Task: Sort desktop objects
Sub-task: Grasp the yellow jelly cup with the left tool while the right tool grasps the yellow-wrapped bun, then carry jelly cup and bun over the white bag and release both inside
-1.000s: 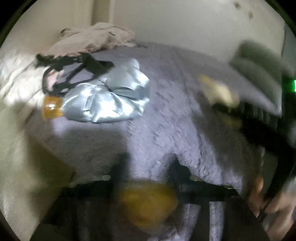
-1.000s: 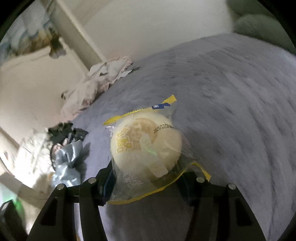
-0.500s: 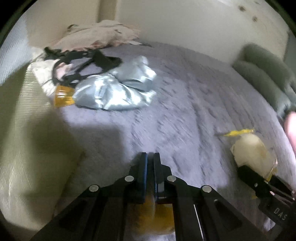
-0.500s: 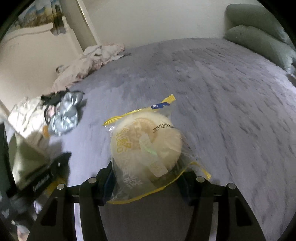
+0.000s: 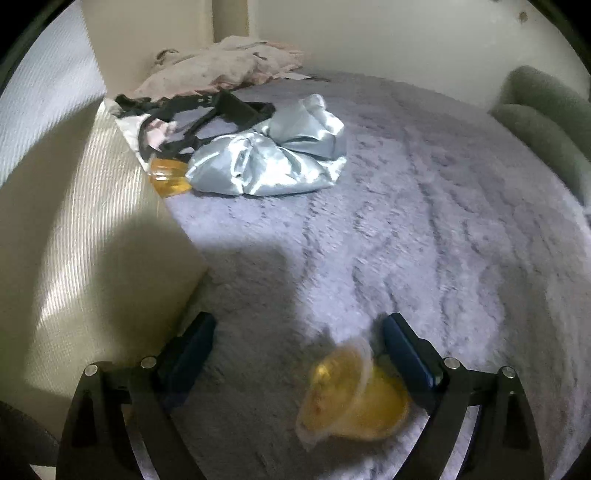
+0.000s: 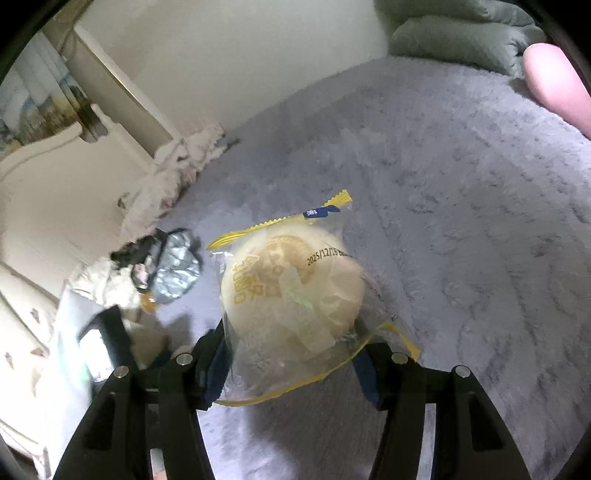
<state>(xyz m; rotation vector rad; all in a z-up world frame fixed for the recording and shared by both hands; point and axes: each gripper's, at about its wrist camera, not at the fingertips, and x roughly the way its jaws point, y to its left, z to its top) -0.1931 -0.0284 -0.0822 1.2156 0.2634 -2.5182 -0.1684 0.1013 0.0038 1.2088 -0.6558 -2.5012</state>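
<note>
Left gripper point(image 5: 297, 341): jaws spread wide, grasping nothing.
Jelly cups: two. One yellow cup point(image 5: 351, 400), blurred, lies tilted on the grey blanket point(image 5: 424, 221) between the left fingers, close to the right-hand finger; whether it touches is unclear. A second cup point(image 5: 168, 176) sits at 10 o'clock, against the silver satin cloth point(image 5: 273, 158).
Right gripper point(image 6: 291, 350): jaws clenched on one wrapped bun point(image 6: 291, 284), held above the blanket.
Writing: wrapper shows the date "2025/12/16"; yellow characters unreadable.
Black straps point(image 5: 207, 110): one tangle, at 11 o'clock.
Green pillows point(image 6: 458, 33): two, at 1 o'clock in the right wrist view.
</note>
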